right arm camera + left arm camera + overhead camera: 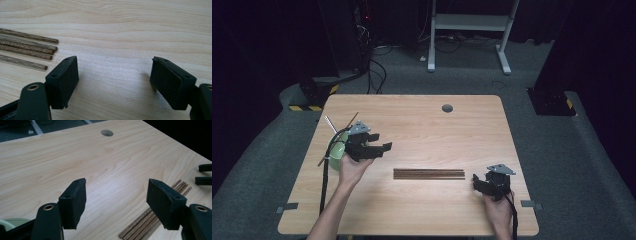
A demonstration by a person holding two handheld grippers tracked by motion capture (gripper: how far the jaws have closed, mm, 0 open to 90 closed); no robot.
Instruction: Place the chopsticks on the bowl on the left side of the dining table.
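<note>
Fingers (73,203) wide and empty on left gripper (371,142) and right gripper (484,185). Sticks (429,174) lying mid-table between them. Approach step, probably; next needs lowering over one stick, then closing.

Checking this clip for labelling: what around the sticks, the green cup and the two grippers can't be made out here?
- Green cup, high view: mostly hidden behind the left gripper and its cable; contents beyond two thin sticks unclear.
- Brown sticks, high view: too small to count; left gripper view: near ends hidden by a jaw.
- Right gripper, high view: jaw gap too dark and small to judge.
</note>
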